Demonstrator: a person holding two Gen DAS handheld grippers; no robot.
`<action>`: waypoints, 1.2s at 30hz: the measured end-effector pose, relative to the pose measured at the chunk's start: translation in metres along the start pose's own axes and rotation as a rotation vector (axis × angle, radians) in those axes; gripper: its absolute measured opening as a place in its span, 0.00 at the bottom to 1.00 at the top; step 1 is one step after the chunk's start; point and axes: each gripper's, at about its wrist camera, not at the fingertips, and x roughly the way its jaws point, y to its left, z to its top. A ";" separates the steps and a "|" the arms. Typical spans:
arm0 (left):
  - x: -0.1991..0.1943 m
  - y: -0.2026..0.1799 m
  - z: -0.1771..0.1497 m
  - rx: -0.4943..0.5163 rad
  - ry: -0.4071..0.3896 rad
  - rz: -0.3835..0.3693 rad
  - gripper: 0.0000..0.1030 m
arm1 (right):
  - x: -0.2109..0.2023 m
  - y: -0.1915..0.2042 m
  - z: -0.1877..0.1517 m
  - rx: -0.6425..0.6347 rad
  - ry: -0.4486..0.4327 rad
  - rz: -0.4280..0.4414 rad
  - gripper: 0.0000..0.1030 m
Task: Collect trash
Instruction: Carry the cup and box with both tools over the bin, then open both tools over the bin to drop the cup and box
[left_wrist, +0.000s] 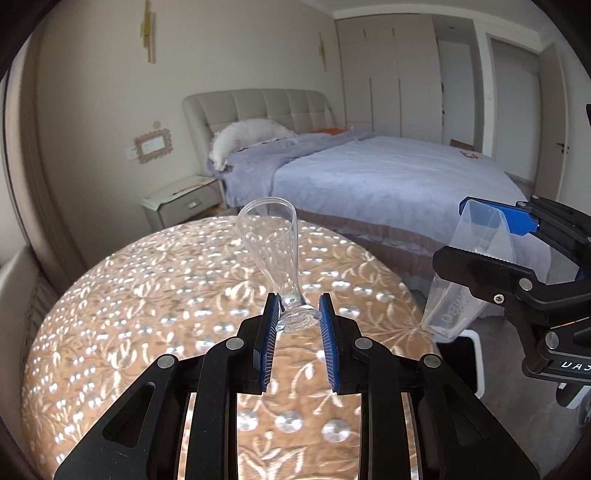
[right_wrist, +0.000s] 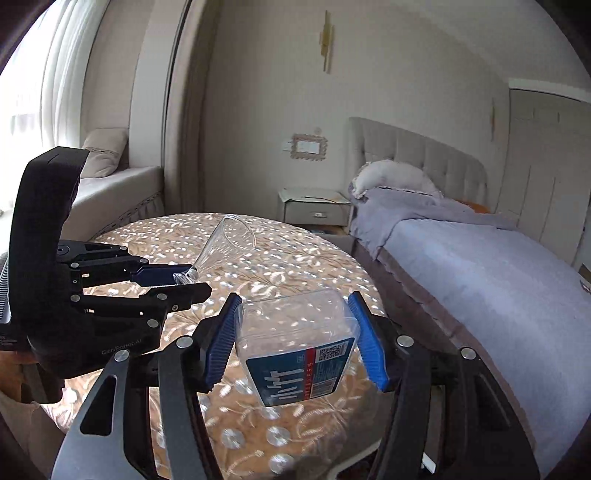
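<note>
My left gripper is shut on the foot of a clear plastic goblet, which tilts up and to the left above the round table. The right wrist view shows the same goblet held in the left gripper. My right gripper is shut on a clear rectangular plastic box with a blue label, held above the table. In the left wrist view the box hangs in the right gripper past the table's right edge.
The table wears a brown floral cloth with shiny dots. A bed with a lilac cover stands behind and to the right, with a nightstand beside it. A white-rimmed bin sits on the floor at the right. A window seat is at the left.
</note>
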 end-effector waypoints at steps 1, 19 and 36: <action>0.005 -0.010 0.000 0.008 0.006 -0.026 0.22 | -0.003 -0.009 -0.008 0.013 0.008 -0.021 0.58; 0.112 -0.190 -0.014 0.223 0.207 -0.328 0.22 | -0.010 -0.142 -0.105 0.228 0.126 -0.229 0.58; 0.207 -0.261 -0.049 0.323 0.421 -0.428 0.70 | 0.045 -0.207 -0.180 0.370 0.263 -0.194 0.79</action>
